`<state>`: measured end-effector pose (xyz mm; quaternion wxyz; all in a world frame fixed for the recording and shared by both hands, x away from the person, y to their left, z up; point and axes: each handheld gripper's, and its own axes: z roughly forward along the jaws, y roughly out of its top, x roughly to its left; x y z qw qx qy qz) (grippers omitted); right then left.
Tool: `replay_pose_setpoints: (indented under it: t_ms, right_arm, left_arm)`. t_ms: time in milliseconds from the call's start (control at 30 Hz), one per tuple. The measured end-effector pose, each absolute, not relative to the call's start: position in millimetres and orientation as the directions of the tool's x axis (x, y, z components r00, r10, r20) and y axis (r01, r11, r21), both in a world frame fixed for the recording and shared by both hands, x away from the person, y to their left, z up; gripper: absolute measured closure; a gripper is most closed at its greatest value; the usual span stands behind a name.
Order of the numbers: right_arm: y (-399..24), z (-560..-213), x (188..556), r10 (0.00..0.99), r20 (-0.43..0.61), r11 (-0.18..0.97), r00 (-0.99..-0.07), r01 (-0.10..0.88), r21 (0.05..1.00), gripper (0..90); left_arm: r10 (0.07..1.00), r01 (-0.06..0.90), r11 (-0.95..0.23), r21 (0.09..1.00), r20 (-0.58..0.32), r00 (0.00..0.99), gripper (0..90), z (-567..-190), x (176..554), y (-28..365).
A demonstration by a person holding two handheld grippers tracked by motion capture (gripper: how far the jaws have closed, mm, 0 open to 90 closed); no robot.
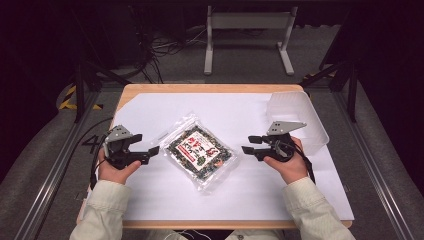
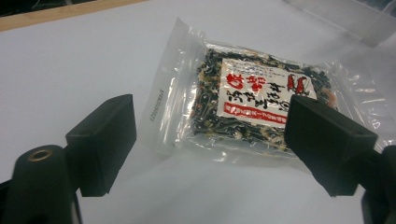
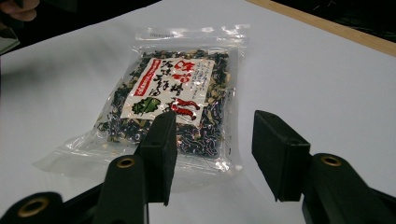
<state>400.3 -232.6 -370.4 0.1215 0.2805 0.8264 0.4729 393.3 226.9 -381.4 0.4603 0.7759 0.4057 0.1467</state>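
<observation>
Judging the clear dried-seaweed packet (image 1: 200, 151) light, crinkly and slick, I'd pinch its flat sealed edge, left gripper (image 1: 150, 152) and right gripper (image 1: 248, 144) both released, holding nothing.

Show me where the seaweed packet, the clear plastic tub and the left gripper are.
seaweed packet (image 1: 200, 151), high view, its printed label
clear plastic tub (image 1: 298, 116), high view, its bare inside
left gripper (image 1: 152, 152), high view, between the jaw tips

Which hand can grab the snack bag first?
Probably the left. The left tongs are open, almost at the edge of the dried-food packet. The right tongs are open too, but more white sheet lies between them and the packet.
</observation>
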Motion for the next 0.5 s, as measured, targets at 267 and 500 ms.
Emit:
replay_pose_setpoints:
  t_ms: [267,500]
  right_arm:
    - [-232,-373,397,0.582,0.055,0.401,-0.811,0.345,0.848,48.4]
    - [-234,-375,391,0.583,0.049,0.398,-0.811,0.338,0.853,47.2]
  left_arm:
    - [0.752,0.506,-0.177,0.844,-0.216,0.623,17.1,-379,408,231]
    - [0.788,0.496,-0.191,0.847,-0.169,0.592,17.1,-386,423,232]
